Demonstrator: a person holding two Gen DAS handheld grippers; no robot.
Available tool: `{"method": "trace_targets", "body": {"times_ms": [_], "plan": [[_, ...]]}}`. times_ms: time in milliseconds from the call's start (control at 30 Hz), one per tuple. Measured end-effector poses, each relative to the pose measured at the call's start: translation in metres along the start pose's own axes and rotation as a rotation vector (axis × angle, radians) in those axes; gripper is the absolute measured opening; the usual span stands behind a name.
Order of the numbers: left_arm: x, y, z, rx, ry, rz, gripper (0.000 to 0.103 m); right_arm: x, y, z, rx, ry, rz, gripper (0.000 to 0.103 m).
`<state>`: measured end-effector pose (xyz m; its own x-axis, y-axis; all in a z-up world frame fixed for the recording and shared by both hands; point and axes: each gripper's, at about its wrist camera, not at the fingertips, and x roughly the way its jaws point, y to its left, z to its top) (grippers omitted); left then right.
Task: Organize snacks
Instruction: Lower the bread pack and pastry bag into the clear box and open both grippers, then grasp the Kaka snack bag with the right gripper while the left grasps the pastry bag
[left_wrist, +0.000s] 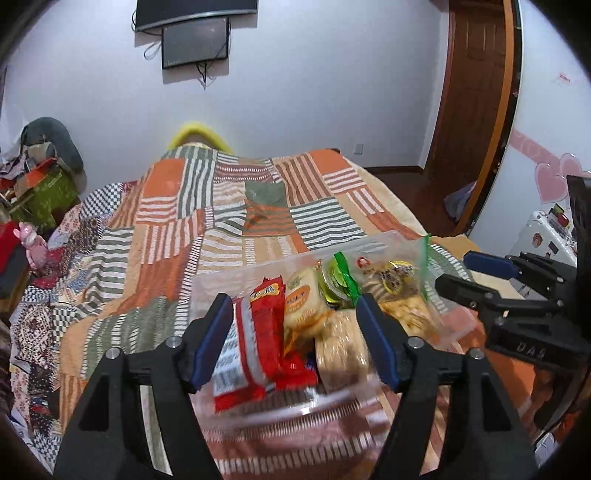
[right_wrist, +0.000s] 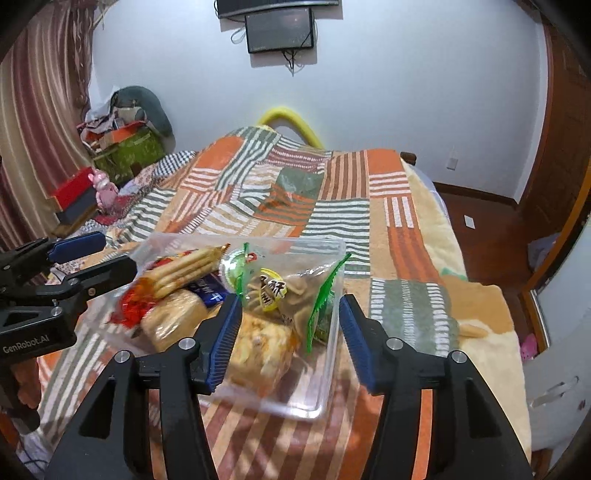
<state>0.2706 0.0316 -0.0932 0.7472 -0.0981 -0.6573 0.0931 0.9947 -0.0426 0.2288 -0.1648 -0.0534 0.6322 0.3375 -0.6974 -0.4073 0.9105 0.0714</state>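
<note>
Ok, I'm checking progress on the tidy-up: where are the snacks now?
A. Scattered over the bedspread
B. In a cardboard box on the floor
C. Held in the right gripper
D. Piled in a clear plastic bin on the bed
D: the snacks sit piled in the clear bin, which rests on the bed.

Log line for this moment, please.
left gripper: open | right gripper: open | snacks: inside clear container | container: on patchwork blanket

"GenRobot.AI" in white letters on the black body of the left gripper (right_wrist: 92, 258), seen from the right wrist. "DAS" embossed on the black body of the right gripper (left_wrist: 476, 275). Snack wrapper print unreadable.
</note>
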Motion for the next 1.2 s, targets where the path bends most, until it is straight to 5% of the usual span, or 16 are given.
{"method": "trace_targets", "body": {"times_ms": [367, 1000, 1100, 1200], "plan": [[-0.065, 0.002, -0.054, 0.011, 0.012, 0.016, 0.087, -0.052, 0.026, -0.03, -0.021, -0.032, 0.058, 0.067], [-0.076, 0.01, -0.164, -0.108, 0.21, -0.031, 0.088, -0.007, 0.088, -0.118, -0.072, 0.249, 0.213, 0.067], [-0.073, 0.009, -0.166, -0.111, 0.219, -0.043, 0.088, -0.001, 0.09, -0.126, -0.08, 0.273, 0.219, 0.065], [-0.071, 0.004, -0.162, -0.106, 0.216, -0.059, 0.088, -0.002, 0.083, -0.131, -0.079, 0.271, 0.211, 0.051]]}}
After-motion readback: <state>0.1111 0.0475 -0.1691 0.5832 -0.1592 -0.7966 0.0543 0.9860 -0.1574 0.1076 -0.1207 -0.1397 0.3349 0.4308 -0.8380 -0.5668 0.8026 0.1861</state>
